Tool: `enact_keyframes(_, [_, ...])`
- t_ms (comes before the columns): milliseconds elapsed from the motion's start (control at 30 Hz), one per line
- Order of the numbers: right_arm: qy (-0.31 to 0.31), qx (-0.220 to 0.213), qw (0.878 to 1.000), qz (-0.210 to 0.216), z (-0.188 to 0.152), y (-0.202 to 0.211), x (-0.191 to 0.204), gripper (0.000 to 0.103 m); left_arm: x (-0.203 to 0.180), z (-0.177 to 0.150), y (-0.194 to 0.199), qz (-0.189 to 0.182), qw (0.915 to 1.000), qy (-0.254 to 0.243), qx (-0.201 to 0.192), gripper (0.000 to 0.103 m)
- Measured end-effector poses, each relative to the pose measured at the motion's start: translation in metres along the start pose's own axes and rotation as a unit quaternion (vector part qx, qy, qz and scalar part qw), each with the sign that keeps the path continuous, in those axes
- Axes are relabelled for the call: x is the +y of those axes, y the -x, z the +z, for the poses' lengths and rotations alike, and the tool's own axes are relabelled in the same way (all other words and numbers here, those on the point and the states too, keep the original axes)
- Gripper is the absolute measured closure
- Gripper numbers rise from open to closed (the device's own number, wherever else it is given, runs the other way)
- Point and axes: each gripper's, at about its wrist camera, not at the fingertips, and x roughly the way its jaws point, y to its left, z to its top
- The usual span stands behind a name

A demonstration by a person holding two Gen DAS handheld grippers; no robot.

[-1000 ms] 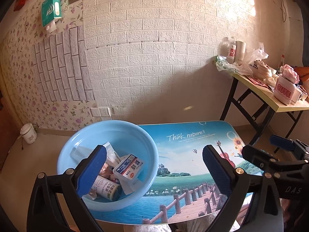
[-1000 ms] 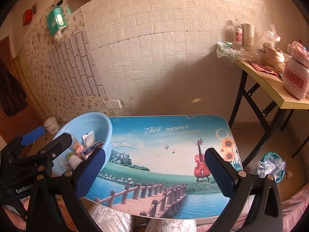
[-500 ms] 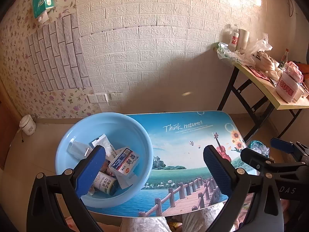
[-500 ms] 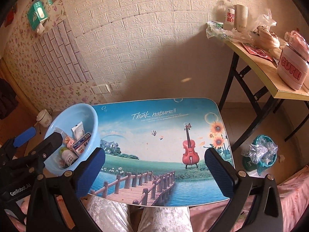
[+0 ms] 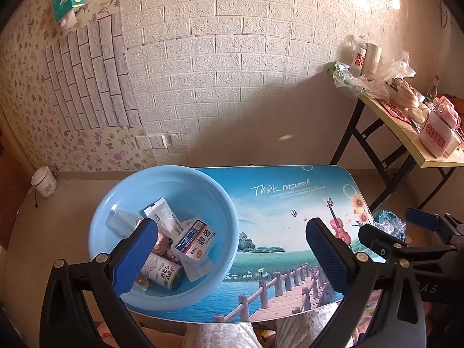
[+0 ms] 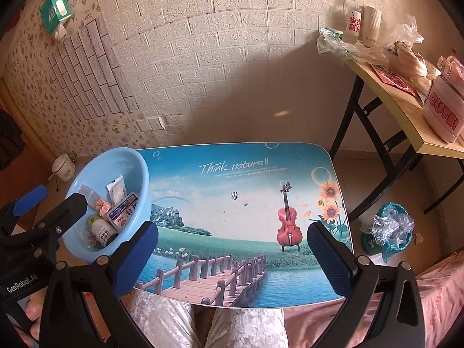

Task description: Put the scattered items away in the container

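A light blue basin (image 5: 162, 179) stands on the left end of a small table with a printed landscape top (image 5: 290, 203). It holds several items: a white box with red characters (image 5: 193, 240), a white sachet (image 5: 161, 214), a clear packet (image 5: 123, 219) and a small bottle (image 5: 161, 270). The basin also shows in the right wrist view (image 6: 116, 162). My left gripper (image 5: 230, 258) is open and empty, held above the table's near edge. My right gripper (image 6: 232, 258) is open and empty above the table's near edge. No loose items lie on the tabletop (image 6: 246, 179).
A folding side table (image 6: 406, 110) with bags, cups and a pink box (image 6: 443, 110) stands to the right. A bin with plastic (image 6: 388, 229) sits on the floor beside the table. A white jar (image 5: 43, 181) stands by the wall. The person's knees (image 6: 208, 324) are under the near edge.
Both grippers have risen and pulled back, so the table and basin look smaller and lower in view. Both stay open and empty. The items in the basin have not moved.
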Motion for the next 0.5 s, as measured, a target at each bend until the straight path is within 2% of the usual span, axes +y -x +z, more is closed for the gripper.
enact_keyframes(333, [0.005,-0.004,1.000,-0.003,0.0002,-0.0004,0.0044,0.000,0.0045,-0.0010,0.0006,-0.002,1.0000,0.003,-0.002,0.000])
enact_keyframes(500, [0.008,-0.004,1.000,-0.004,0.0002,-0.0001,0.0085,0.000,0.0036,-0.0012,0.0055,-0.003,0.9999,-0.002,-0.015,0.000])
